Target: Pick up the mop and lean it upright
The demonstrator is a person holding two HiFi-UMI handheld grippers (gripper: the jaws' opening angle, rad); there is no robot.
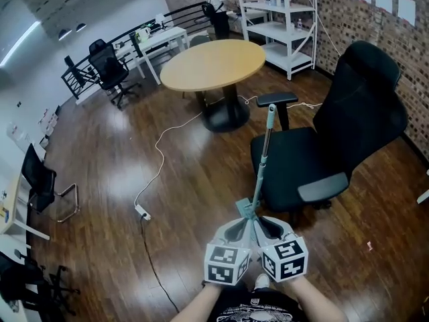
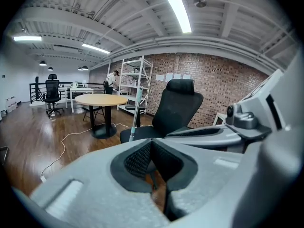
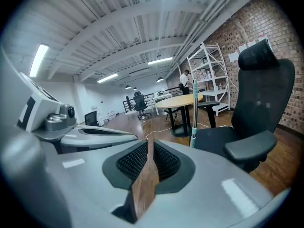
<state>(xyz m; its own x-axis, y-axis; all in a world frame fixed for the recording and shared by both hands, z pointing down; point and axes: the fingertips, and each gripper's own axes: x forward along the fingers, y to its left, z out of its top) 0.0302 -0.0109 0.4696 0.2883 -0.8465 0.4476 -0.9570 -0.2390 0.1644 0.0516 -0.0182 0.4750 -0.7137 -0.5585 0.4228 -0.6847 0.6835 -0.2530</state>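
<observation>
Mop (image 1: 262, 159) propped against chair (image 1: 348, 133), clear of my jaws: right gripper (image 1: 269, 225) slightly parted, left gripper (image 1: 236, 228) seemingly closed, both empty. One careless nudge could topple it.

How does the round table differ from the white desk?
The table is round, tan-topped, on one black pedestal; the desk is rectangular, white, on thin legs. The table is bare; the desk carries small items. Both stand on the wood floor.

Glossy wood floor (image 1: 100, 173), perhaps metal mop (image 1: 263, 156)
</observation>
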